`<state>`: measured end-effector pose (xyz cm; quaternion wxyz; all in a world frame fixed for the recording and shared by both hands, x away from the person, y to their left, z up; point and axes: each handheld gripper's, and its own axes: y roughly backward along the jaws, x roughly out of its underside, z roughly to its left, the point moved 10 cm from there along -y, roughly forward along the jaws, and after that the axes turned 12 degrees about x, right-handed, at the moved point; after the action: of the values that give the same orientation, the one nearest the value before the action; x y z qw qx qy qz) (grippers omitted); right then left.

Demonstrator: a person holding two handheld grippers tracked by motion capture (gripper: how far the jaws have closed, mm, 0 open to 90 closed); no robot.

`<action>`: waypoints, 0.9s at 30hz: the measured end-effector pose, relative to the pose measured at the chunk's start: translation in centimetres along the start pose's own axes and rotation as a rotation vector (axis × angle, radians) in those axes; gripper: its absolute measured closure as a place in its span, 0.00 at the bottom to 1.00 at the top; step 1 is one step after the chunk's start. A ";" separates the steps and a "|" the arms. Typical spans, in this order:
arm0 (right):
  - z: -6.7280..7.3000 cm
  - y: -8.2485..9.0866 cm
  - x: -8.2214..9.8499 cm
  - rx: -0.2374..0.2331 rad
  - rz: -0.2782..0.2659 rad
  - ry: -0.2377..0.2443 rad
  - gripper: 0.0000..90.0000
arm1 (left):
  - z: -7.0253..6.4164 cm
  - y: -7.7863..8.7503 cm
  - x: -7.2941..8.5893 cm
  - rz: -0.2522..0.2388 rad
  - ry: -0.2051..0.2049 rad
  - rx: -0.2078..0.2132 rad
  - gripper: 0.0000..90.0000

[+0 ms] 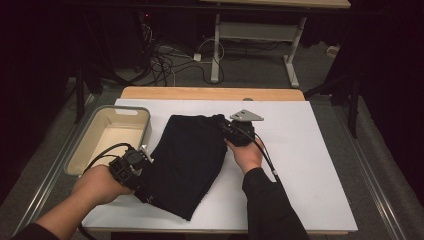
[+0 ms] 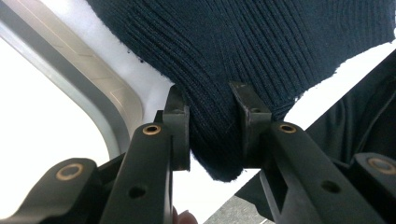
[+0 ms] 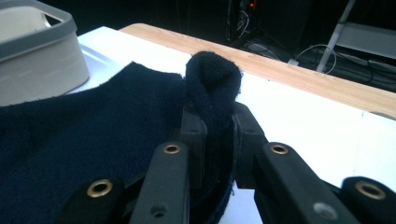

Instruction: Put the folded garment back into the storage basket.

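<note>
We hold dark knit garment (image 1: 187, 160): left gripper (image 2: 211, 112) jaws clamp 7 o'clock corner, right gripper (image 3: 219, 123) jaws pinch bunched 1 o'clock edge. Risk: uneven pull slips thin corner out, fold skews.

Lab or recording setup, not a home: dark surround, tangled cables (image 1: 165, 62) on grey carpet, metal-legged bench (image 1: 260, 30) behind, white board (image 1: 310, 165) laid over wooden worktop (image 1: 210, 93).
</note>
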<state>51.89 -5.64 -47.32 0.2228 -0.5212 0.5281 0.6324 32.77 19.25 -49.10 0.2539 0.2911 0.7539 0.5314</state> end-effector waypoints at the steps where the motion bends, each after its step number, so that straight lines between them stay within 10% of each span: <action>1: 0.0 0.1 -0.1 0.001 0.000 0.002 0.88 | 0.0 0.1 0.0 0.001 -0.001 0.000 0.76; 27: -0.1 1.3 -1.1 0.016 -0.022 0.012 0.88 | -0.3 1.4 -0.1 0.034 -0.005 -0.019 0.76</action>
<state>51.24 -5.83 -45.80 0.2308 -0.5288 0.5286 0.6227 32.88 19.38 -47.64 0.2496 0.3025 0.7432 0.5421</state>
